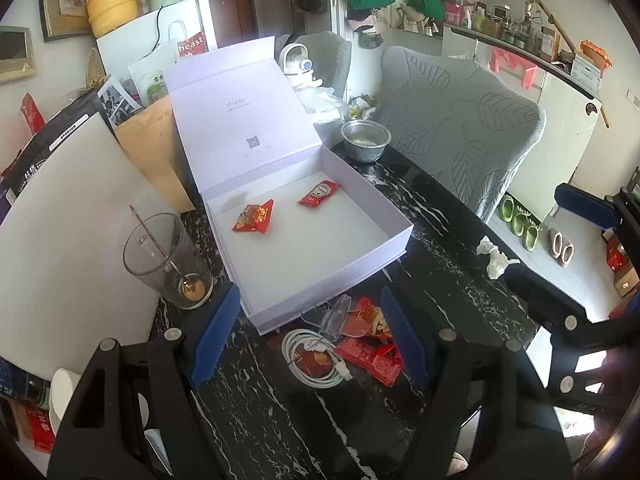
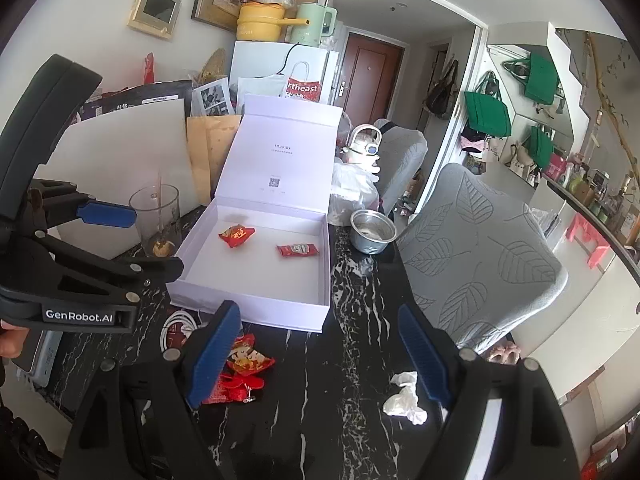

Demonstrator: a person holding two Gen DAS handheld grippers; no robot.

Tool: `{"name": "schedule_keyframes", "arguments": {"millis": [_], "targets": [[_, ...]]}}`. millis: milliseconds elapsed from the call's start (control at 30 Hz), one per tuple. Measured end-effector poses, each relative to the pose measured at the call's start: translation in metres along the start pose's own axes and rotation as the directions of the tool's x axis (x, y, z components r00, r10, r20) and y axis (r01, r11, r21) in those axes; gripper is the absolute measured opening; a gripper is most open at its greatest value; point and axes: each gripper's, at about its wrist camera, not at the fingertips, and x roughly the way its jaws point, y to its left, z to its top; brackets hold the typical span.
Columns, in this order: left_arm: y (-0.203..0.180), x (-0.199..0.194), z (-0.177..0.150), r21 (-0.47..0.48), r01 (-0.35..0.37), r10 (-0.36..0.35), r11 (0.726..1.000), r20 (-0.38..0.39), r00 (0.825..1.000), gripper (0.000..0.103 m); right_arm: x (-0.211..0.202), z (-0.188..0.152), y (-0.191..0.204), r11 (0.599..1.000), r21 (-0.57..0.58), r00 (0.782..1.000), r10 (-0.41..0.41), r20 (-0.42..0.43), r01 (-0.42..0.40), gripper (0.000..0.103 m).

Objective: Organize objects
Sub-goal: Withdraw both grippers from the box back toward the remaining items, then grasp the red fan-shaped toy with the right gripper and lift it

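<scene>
An open white box (image 1: 360,276) stands on the black marble table (image 1: 448,248), lid leaning back. Inside lie a crumpled red snack packet (image 1: 253,218) and a red ketchup sachet (image 1: 318,194). In front of the box lie loose red packets (image 1: 372,356), a coiled white cable (image 1: 316,360) and a clear plastic piece (image 1: 340,314). My left gripper (image 1: 310,308) hangs open above this pile, touching nothing. My right gripper (image 2: 318,312) is open over the table right of the red packets (image 2: 244,364), with a crumpled tissue (image 2: 404,396) near its right finger.
A glass with a spoon (image 1: 168,260) stands left of the box, against a white foam board (image 1: 68,216). A steel bowl (image 1: 366,140) sits behind the box's right corner. A grey leaf-patterned chair (image 1: 460,128) stands along the table's right edge. Bags and papers crowd the back left.
</scene>
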Motion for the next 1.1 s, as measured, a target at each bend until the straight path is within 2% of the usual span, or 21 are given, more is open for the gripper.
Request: {"name": "schedule_keyframes", "arguments": {"millis": [267,633,933,1100], "targets": [[-0.002,0.007,-0.03,0.019,-0.006,0.006,1.0,-0.036,0.999,0.072,0.001,-0.027,0.013,1.0,0.004,0.999,0.023,-0.024,-0.023,0.082],[0.005,0.025,-0.062,-0.021,0.053,-0.055,0.998,-0.1,0.994,0.072,0.017,-0.052,0.03,0.998,0.03,0.996,0.057,-0.072,-0.055,0.082],[0.004,0.038,-0.085,-0.027,-0.004,0.001,1.0,-0.118,0.993,0.072,0.031,-0.073,0.042,0.997,0.043,0.99,0.065,-0.122,-0.06,0.082],[0.005,0.05,-0.093,-0.041,0.011,-0.017,0.999,-0.151,0.988,0.072,0.044,-0.083,0.044,0.994,0.066,0.984,0.1,-0.148,-0.091,0.082]]}}
